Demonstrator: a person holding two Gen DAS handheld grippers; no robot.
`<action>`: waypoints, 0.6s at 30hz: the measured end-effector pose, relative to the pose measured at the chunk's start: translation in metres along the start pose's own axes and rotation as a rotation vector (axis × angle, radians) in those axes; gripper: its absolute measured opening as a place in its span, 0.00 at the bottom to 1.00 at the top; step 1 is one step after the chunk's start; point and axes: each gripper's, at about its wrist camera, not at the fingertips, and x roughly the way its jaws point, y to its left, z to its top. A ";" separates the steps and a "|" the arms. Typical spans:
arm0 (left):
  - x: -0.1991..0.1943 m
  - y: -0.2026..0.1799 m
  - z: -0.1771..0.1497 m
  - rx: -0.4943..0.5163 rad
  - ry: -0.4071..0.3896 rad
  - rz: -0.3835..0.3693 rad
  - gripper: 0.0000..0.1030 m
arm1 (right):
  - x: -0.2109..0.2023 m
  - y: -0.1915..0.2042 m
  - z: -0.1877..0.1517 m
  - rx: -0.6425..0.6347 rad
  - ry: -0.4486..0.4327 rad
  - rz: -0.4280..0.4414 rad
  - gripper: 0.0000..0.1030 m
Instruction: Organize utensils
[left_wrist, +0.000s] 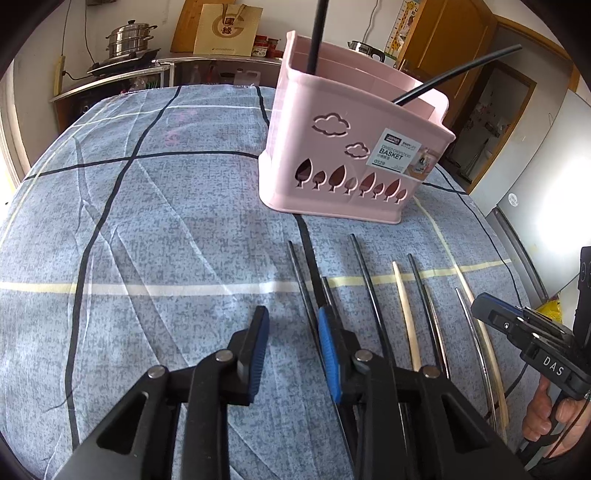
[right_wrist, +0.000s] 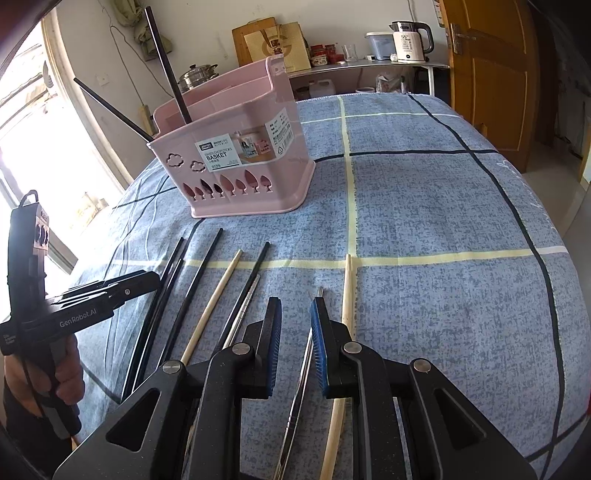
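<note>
A pink chopstick basket (left_wrist: 354, 147) (right_wrist: 240, 162) stands on the blue plaid cloth with two black chopsticks (left_wrist: 316, 37) (right_wrist: 166, 62) upright in it. Several loose chopsticks lie in a row in front of it: black ones (left_wrist: 369, 288) (right_wrist: 199, 280), wooden ones (left_wrist: 406, 314) (right_wrist: 347, 291) and metal ones (left_wrist: 469, 325) (right_wrist: 299, 380). My left gripper (left_wrist: 291, 354) is open and empty, low over the cloth at the row's left end. My right gripper (right_wrist: 295, 339) is open, its jaws straddling a metal chopstick without closing on it. It also shows in the left wrist view (left_wrist: 524, 332).
The cloth-covered table (right_wrist: 443, 221) stretches wide to the right of the basket and to its left (left_wrist: 147, 221). Behind it stand a shelf with a steel pot (left_wrist: 129, 40), a kettle (right_wrist: 410, 37) and a wooden door (right_wrist: 487, 74).
</note>
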 end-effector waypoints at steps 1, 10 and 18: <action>0.001 -0.001 0.001 0.005 -0.004 0.006 0.25 | 0.002 0.000 -0.001 -0.002 0.006 -0.007 0.17; 0.010 -0.015 0.008 0.090 0.003 0.070 0.16 | 0.013 -0.001 -0.001 -0.018 0.041 -0.038 0.17; 0.018 -0.020 0.021 0.125 0.031 0.071 0.14 | 0.023 0.010 0.009 -0.081 0.060 -0.111 0.11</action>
